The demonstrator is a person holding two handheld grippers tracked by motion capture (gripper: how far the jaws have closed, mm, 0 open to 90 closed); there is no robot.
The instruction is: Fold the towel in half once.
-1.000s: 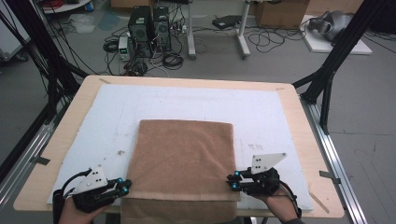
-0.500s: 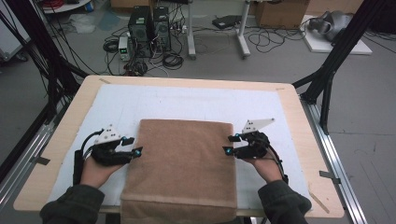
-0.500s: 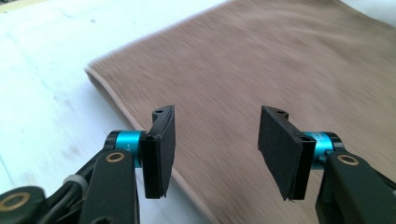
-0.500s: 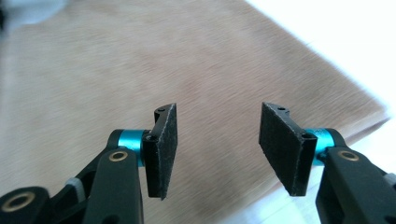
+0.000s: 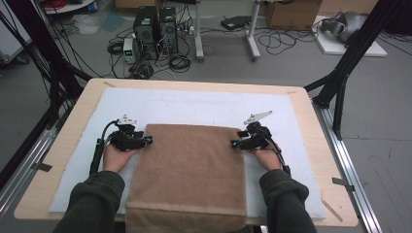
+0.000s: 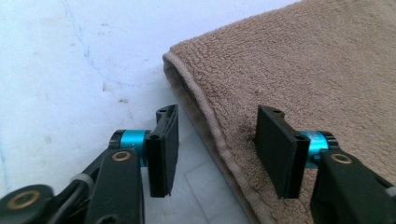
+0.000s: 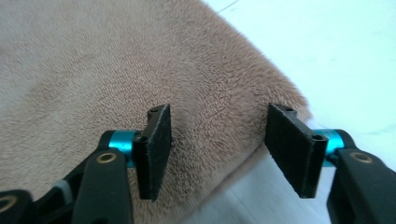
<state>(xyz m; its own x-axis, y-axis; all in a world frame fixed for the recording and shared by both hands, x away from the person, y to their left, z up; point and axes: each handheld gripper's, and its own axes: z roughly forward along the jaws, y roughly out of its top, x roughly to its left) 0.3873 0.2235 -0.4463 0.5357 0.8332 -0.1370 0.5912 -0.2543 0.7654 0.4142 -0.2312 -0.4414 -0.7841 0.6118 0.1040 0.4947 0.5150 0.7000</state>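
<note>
A brown folded towel lies on the white mat, its near end hanging over the table's front edge. My left gripper sits at the towel's far left corner, open, its jaws straddling the hemmed edge of the towel in the left gripper view. My right gripper is at the far right corner, also open. In the right gripper view its jaws stand either side of the towel corner, with nothing pinched.
The wooden table has bare mat beyond the towel and at both sides. Metal rails run along the table's sides. Computers and cables stand on the floor behind it.
Both hands have moved forward from the towel's near corners to its far corners. The towel lies as before.
</note>
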